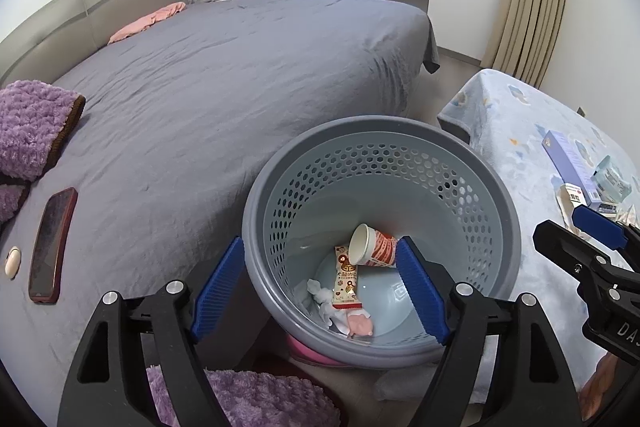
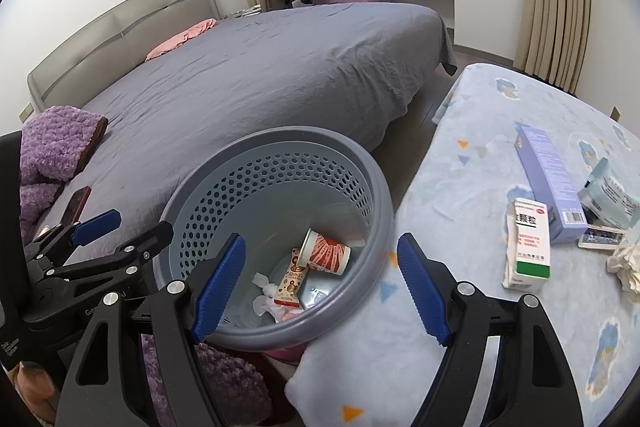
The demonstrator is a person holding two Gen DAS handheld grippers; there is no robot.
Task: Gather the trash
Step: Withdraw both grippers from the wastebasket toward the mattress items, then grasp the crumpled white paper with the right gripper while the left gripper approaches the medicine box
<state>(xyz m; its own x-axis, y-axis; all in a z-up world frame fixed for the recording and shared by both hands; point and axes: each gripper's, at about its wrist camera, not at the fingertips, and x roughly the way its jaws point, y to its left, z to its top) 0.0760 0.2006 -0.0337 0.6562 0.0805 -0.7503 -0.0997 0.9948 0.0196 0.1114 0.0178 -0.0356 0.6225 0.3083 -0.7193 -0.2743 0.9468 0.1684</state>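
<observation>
Far left on the wrinkled grey bed sheet you've got a fuzzy purple knit blanket and a flat dark-red phone. Your left gripper hangs over the round grey plastic trash basket with honeycomb holes, ribbed blue fingers spread wide, holding nothing. Down inside: crumpled white tissue, a glossy snack wrapper and a red-patterned paper cup on its side. Your right gripper is wide open too, empty. Right of it, the fleecy pale-blue worktop carries a torn white-and-green cardboard box, a long lilac carton and wadded paper.
</observation>
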